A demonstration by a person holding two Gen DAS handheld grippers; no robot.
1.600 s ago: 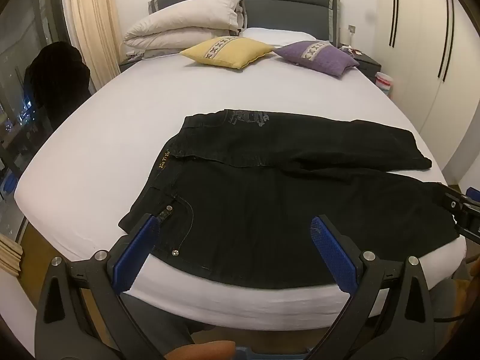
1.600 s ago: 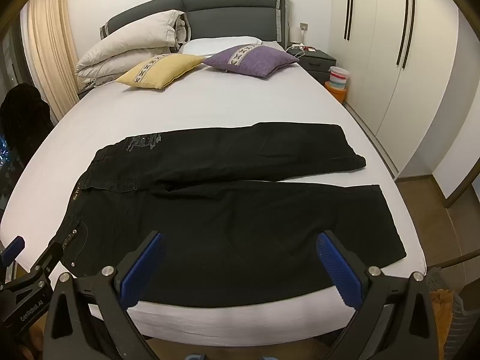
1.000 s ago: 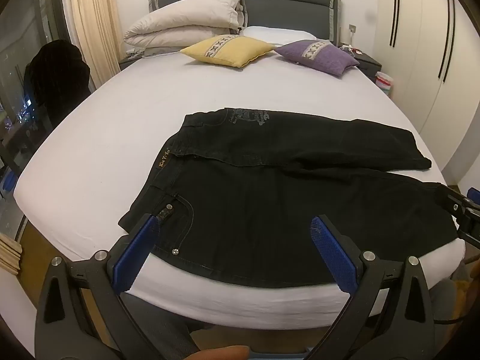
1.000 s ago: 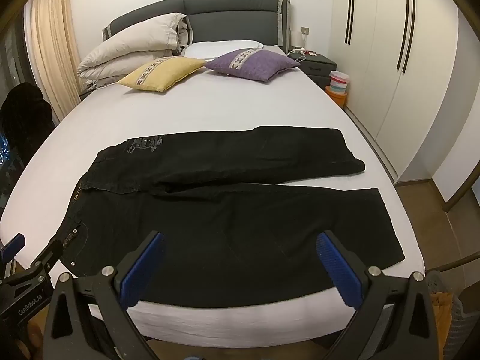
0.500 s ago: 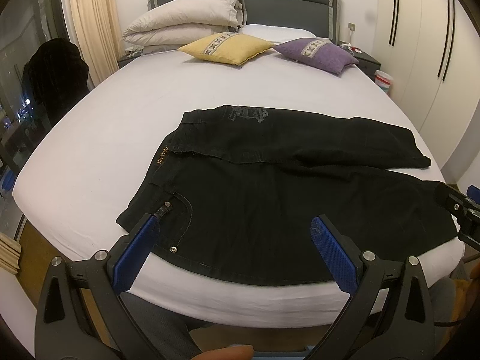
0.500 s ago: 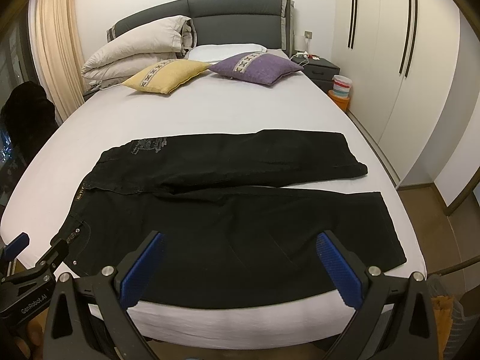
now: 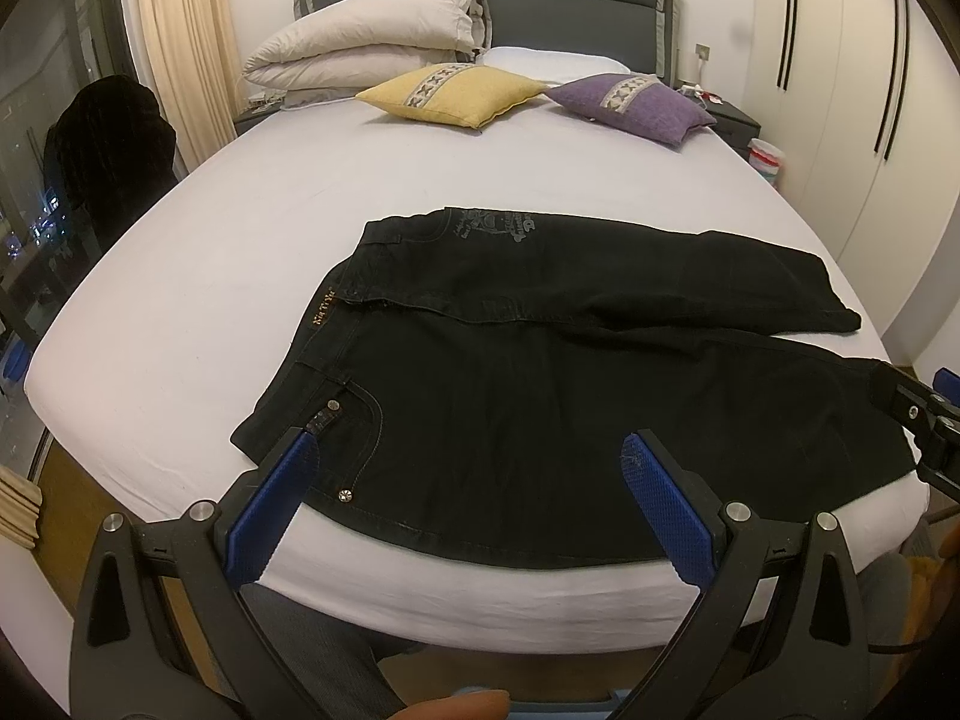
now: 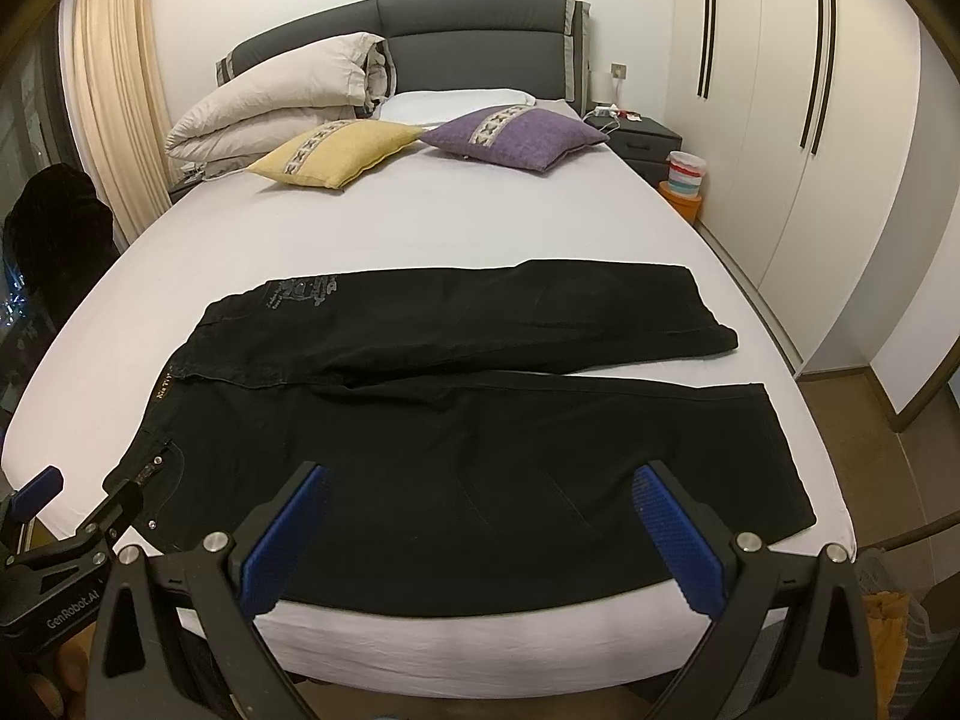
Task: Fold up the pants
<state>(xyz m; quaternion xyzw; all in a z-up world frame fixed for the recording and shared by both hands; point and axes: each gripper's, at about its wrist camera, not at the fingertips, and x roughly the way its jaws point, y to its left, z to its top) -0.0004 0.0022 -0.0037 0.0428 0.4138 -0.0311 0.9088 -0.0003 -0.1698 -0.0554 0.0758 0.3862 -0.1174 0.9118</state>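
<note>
Black pants [image 7: 540,372] [image 8: 468,420] lie spread flat across the foot of the white bed [image 7: 240,228] [image 8: 468,228], waistband to the left, both legs running right. The far leg lies slightly apart from the near one at the hems. My left gripper [image 7: 471,462] hovers open over the near edge by the front pocket and its rivets. My right gripper [image 8: 477,495] is open above the near leg's lower edge. Neither holds any fabric. Each gripper shows at the edge of the other's view.
A yellow cushion [image 7: 450,93], a purple cushion [image 7: 630,99] and a folded duvet [image 7: 366,36] sit by the headboard. A dark garment hangs on a chair [image 7: 102,144] at the left. White wardrobes [image 8: 810,120] and a nightstand [image 8: 642,138] flank the right side.
Both grippers have crept slightly toward the bed, so the pants sit a little nearer in view. Both stay open; the pants have not moved.
</note>
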